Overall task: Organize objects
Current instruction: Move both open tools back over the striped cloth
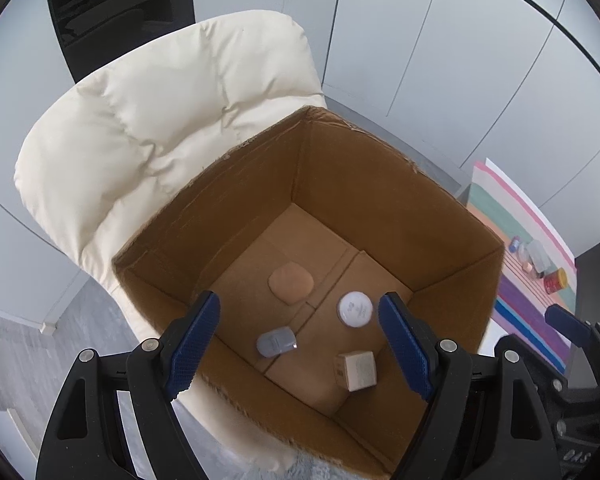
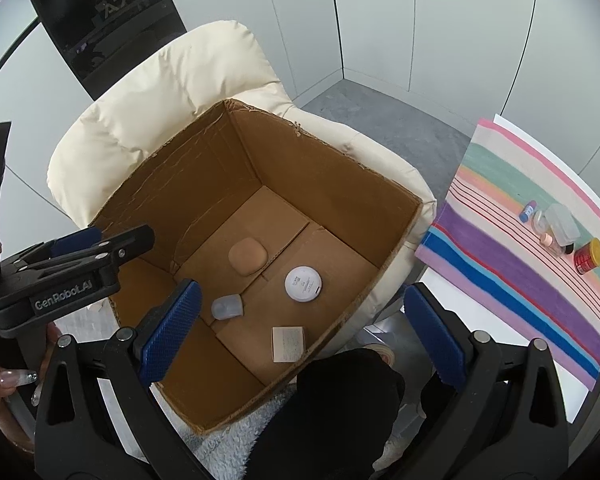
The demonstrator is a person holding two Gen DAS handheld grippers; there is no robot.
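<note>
Right gripper [image 2: 300, 336] spread, empty, above cardboard box [image 2: 380, 184]; left gripper [image 1: 300, 344] likewise. Remaining items, red jar [image 2: 588, 257] among them, lay on striped mat [image 2: 500, 280] to right, nearer right gripper.

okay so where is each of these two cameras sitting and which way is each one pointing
Left wrist: on the left gripper, above the cardboard box on the cream chair, looking down into it; open jaws show, and the right gripper's edge at right.
Right wrist: on the right gripper, looking down at the box's near right side; open jaws show, plus the left gripper and a hand.
Shared: the box with its round white case, and the striped mat.
</note>
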